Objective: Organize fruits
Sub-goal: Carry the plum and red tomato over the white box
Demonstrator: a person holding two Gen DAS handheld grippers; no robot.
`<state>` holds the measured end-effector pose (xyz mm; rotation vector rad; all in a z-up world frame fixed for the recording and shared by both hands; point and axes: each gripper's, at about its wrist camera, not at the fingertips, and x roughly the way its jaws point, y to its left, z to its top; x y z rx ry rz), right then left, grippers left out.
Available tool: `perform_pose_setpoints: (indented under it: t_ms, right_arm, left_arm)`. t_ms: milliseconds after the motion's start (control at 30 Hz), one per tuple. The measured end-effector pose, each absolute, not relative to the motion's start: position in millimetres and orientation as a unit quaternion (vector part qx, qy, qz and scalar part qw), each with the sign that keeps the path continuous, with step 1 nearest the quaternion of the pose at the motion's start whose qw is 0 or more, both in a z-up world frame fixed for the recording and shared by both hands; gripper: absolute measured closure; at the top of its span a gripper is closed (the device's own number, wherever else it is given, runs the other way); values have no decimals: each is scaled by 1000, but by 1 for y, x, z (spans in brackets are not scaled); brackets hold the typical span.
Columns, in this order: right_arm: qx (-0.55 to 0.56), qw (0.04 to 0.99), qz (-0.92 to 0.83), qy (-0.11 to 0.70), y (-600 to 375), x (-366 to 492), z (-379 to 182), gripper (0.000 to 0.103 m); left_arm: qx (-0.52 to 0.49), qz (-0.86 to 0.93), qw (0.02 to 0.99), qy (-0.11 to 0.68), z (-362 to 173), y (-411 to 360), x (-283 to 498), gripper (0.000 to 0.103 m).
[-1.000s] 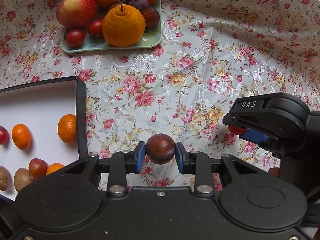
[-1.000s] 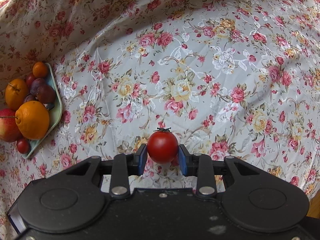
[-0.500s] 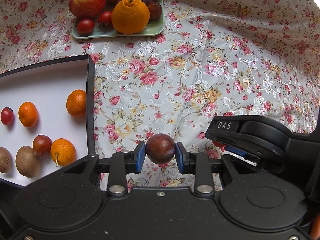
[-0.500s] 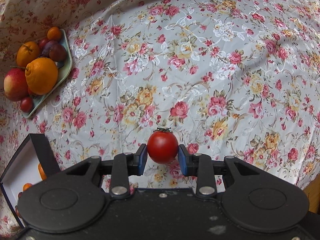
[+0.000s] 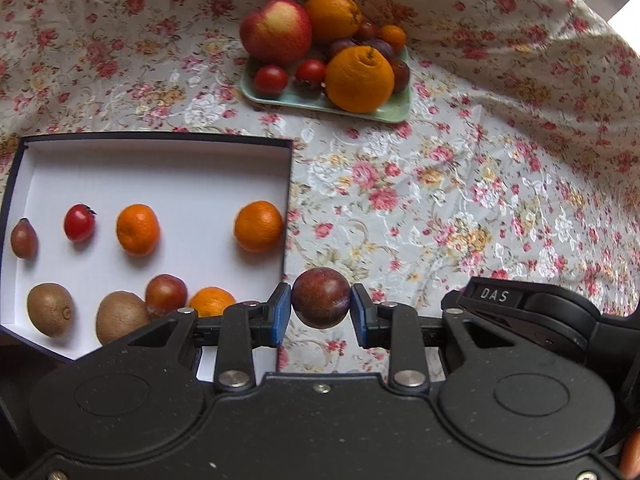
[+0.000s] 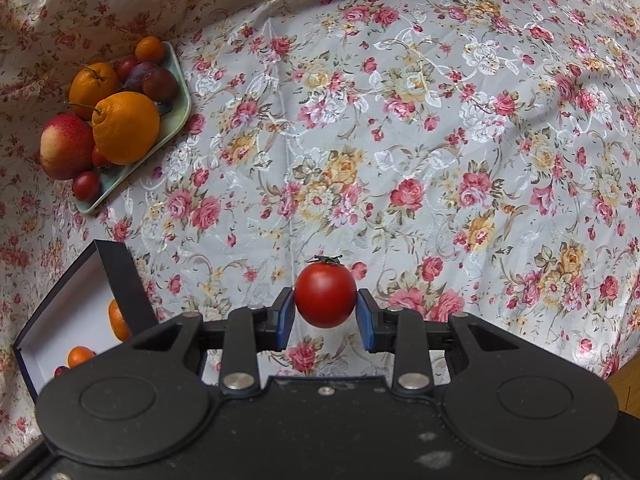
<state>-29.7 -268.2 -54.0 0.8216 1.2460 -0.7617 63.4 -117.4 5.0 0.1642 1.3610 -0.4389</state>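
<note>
My left gripper (image 5: 320, 312) is shut on a dark red plum (image 5: 321, 297), held just right of the box's right wall. The black box with a white floor (image 5: 152, 176) holds tangerines (image 5: 258, 226), kiwis (image 5: 50, 309), a cherry tomato (image 5: 79, 222) and plums (image 5: 166, 294). My right gripper (image 6: 325, 316) is shut on a red cherry tomato (image 6: 325, 294) above the floral cloth, right of the box (image 6: 120, 276). The green tray (image 5: 384, 111) at the back carries an apple (image 5: 276, 32), big oranges (image 5: 359, 79), tomatoes and plums.
A floral tablecloth (image 6: 440, 140) covers the whole table and rises in folds at the back and sides. The other gripper's black body marked DAS (image 5: 532, 316) sits close on the right in the left wrist view. The green tray (image 6: 176, 120) lies far left.
Both grippers have drawn back and swung left toward the box, each still holding its fruit. The whole box interior has come into the left wrist view.
</note>
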Motion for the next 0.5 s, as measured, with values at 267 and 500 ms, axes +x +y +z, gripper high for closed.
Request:
perform_pose_setpoints:
  t_ms: [267,500]
  right_arm:
    - [340,684,-318,562,-239,0,-58,70]
    - [318,701,-286,571,-200,26,-59,70]
  left_arm:
    - [46,-144,783,603,16,-58,102,63]
    - [36,-91,798,595,12,-7,128,63]
